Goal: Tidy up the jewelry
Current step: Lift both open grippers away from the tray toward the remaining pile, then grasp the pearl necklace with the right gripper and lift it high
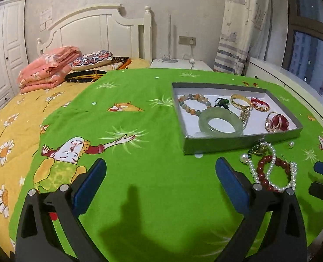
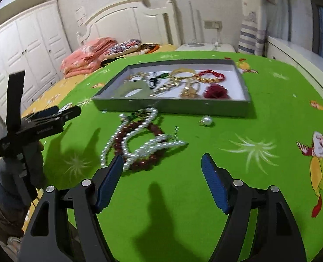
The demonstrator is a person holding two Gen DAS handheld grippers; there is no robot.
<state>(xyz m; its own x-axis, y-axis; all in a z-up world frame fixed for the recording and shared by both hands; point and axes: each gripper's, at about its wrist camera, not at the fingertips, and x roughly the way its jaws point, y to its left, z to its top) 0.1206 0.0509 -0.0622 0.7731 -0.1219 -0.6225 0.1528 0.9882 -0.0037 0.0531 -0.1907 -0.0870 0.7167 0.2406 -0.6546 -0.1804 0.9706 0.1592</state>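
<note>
One tray [image 1: 237, 145], one pearl strand [image 1: 270, 172], one red bead bracelet [image 1: 262, 170], two loose pearls — second only in left view. Left gripper [image 1: 160, 169] and right gripper [image 2: 161, 163] both released.

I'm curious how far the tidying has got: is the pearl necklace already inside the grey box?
No, the pearl necklace lies on the green cloth in front of the grey box, tangled with a dark red bead bracelet.
</note>
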